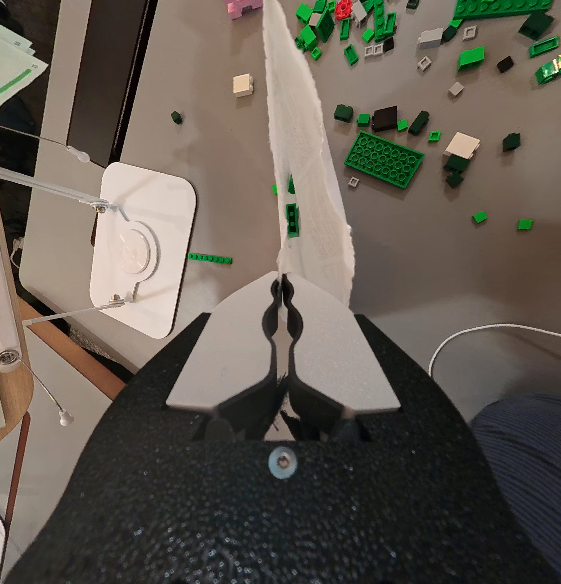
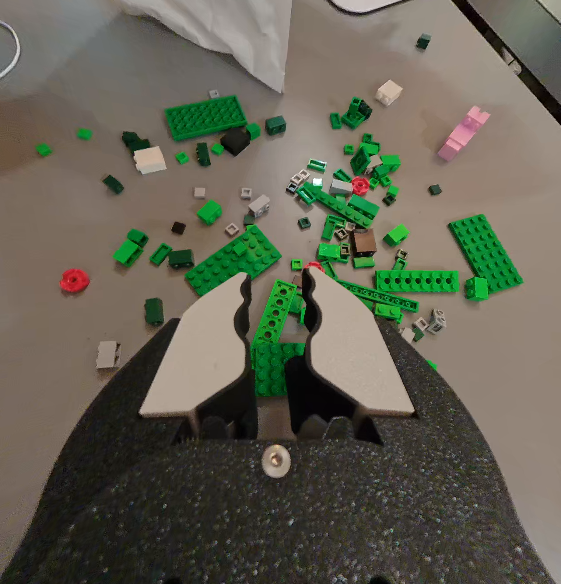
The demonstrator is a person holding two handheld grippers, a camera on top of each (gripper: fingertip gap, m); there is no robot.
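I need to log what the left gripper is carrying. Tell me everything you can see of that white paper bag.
The white paper bag is thin, matte and creased, with a ragged torn edge and faint print on one face. The left gripper is shut on its lower end, so it stands edge-on and runs away from the fingers, tapering out of frame. It hangs above the grey table and scattered green bricks. In the right wrist view it shows as a crumpled white sheet beyond the bricks.

Torn white paper bag (image 1: 299, 151), glossy plastic bricks (image 2: 231, 262), matt grey tabletop (image 2: 83, 79).
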